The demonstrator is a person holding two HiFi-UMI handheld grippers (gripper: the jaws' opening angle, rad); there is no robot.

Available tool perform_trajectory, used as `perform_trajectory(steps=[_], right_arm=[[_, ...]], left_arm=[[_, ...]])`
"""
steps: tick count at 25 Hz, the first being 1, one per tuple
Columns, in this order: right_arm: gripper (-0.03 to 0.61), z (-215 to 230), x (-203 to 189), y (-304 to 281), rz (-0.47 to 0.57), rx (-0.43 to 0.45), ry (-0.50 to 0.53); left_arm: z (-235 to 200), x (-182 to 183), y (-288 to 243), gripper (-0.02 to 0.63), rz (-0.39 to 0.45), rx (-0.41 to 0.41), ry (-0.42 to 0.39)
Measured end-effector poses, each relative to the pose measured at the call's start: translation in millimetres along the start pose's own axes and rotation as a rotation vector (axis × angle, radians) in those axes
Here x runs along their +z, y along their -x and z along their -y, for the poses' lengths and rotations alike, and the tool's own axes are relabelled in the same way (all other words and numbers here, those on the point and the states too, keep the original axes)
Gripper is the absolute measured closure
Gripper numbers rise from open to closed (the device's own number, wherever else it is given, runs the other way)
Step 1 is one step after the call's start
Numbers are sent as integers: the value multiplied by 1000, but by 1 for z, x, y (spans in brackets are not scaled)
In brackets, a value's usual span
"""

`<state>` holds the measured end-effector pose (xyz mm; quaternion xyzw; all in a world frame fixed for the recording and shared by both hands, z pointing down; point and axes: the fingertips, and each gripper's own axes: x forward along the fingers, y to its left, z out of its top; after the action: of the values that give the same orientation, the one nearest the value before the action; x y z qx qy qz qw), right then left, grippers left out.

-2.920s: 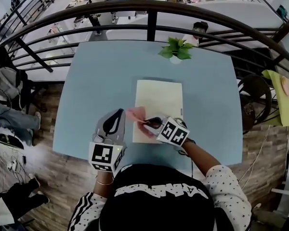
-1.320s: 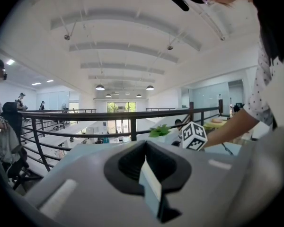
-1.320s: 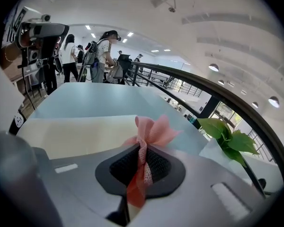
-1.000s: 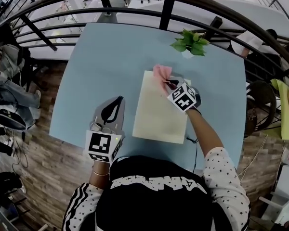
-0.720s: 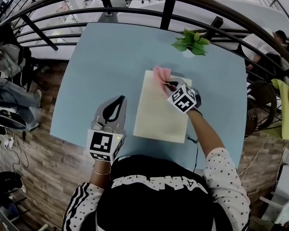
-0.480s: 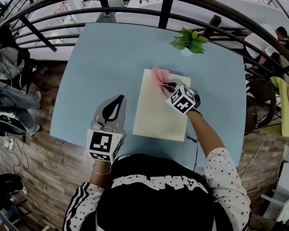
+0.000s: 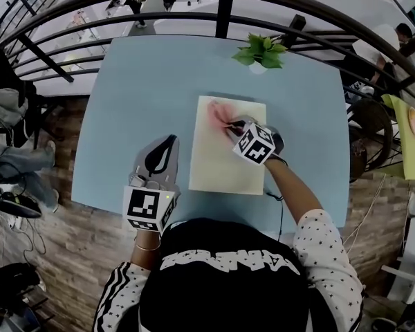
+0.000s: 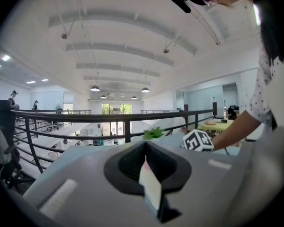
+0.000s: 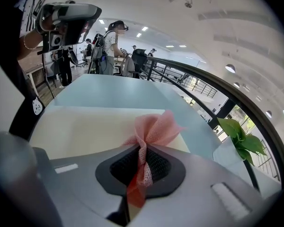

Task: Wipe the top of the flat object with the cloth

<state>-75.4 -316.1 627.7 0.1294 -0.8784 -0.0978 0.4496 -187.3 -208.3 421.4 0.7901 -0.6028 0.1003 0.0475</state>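
Head view: a person leans over a light blue table with a gripper in each hand, and a cream flat object lies in the middle of the tabletop.
Right gripper: the right gripper reaches out over the far half of the flat object. Its marker cube sits just behind the jaws.
Right jaws: they're clamped on the pink cloth. In the right gripper view a twisted strand runs down between them and the loose end fans out in front.
Cloth position: it's on top of the flat object near the far edge, roughly midway across. It looks smeared and blurry in the head view.
Flat object: it lies flat on the table with its long sides running away from the person. The near half is bare.
Left gripper: the left gripper is off to the left of the flat object, over the near-left part of the table. The right gripper view shows it held up in the air.
Left jaws: they're pressed together with nothing between them — the left gripper view looks straight along them to the railing.
Plant: a small green plant stands in a white pot at the table's far edge, beyond the flat object and well apart from the cloth.
Railing: a dark metal railing curves round the far side of the table.
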Motion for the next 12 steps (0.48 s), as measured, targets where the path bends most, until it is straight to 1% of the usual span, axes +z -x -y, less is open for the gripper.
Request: perform_trajectory(steps=[5,12], right_arm=[[563,-16,-1,6,-6,20,5],[563,-42,-2,16,-19,62,41]], left_arm=[[8,0,1,614,4,-31,0],[19,2,1,614,-4,-73,9]])
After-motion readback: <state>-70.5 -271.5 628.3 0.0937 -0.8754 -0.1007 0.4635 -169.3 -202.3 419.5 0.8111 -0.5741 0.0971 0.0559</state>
